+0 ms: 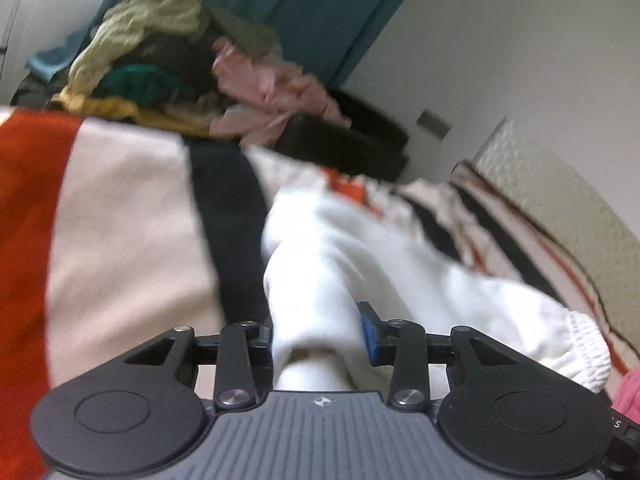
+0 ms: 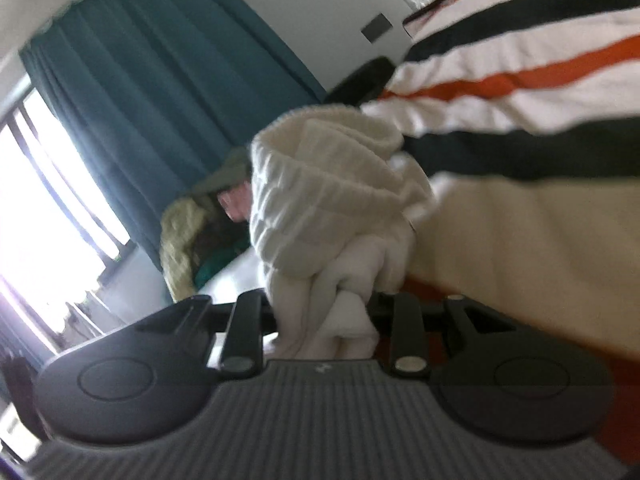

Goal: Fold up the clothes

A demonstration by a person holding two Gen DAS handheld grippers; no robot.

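**Both tools pinching the white garment over the bed**

Left tool (image 1: 320, 340) is pinching a bunched fold of the white garment (image 1: 340, 256); cloth is filling the gap between the blue-edged pads, pressing on both sides; rest of the garment is trailing off toward 2 o'clock, its elastic ribbed hem (image 1: 580, 344) lying at 3 o'clock on the striped bedspread (image 1: 120, 220).

Right tool (image 2: 324, 320) is gripping another bunch of the same white garment (image 2: 332, 200); fabric is wedged between the fingers, rising toward 12 o'clock in a ribbed, hanging lump; striped bedspread (image 2: 520, 80) is running from 1 to 4 o'clock.

Pile of mixed clothes (image 1: 168, 64) is sitting at 11 o'clock in the left view, beyond the bedspread, touching the teal curtain (image 1: 320, 8); pink piece (image 1: 272, 88) is lying on its right edge; a dark round basket (image 1: 360, 144) is standing just beside it at 12 o'clock. Both views are motion-blurred; fine detail is unclear.
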